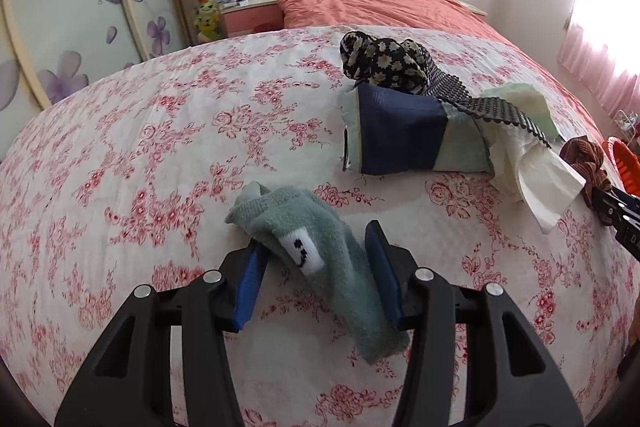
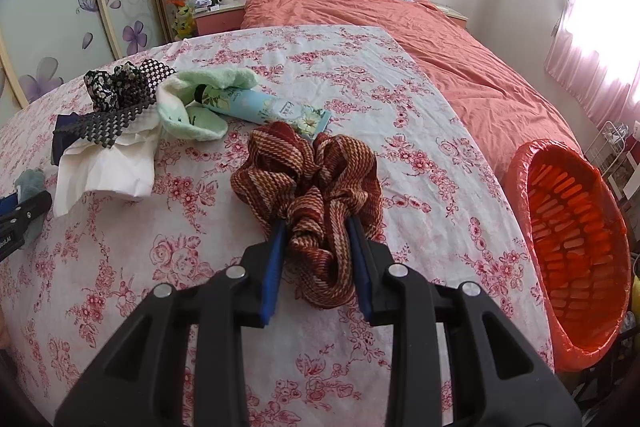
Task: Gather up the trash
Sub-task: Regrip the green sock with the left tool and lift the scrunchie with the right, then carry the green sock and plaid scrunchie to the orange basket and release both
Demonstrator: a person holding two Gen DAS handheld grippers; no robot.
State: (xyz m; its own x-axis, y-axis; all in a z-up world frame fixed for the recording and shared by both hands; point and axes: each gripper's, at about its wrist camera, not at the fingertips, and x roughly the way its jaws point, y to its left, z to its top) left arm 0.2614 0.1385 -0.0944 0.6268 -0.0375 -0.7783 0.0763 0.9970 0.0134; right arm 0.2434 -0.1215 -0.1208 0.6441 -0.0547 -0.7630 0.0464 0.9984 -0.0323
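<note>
Two grippers work over a bed covered with a white quilt (image 1: 160, 147) printed in red roses. The left gripper (image 1: 318, 267) straddles a fuzzy grey-green sock (image 1: 320, 259) with a white patch bearing a dark mark. The sock lies flat on the quilt; the left blue pad touches its edge, the right pad stands just beside it, so the jaws are spread around the sock and not pinching it. The right gripper (image 2: 318, 263) is pinching a striped red-brown scrunchie (image 2: 316, 195), its gathered fabric bunched between both blue pads.

Trash lies in a cluster farther up the quilt: a crumpled white tissue (image 2: 108, 167), near the scrunchie and touching a black mesh strip (image 2: 108, 123). Beside them sit a pale green cloth (image 2: 200, 99), a light blue floral tube (image 2: 256, 107), a black daisy-print scrunchie (image 1: 380, 61) and a navy-banded pouch (image 1: 404, 135).

An orange bin (image 2: 572, 255) lined with a red bag stands off the quilt's right edge, its mouth wide and uncovered, near the right gripper. Bare quilt stretches left of the sock and in front of both grippers. Beyond the quilt, a coral duvet (image 2: 440, 39) runs up to the pillows
</note>
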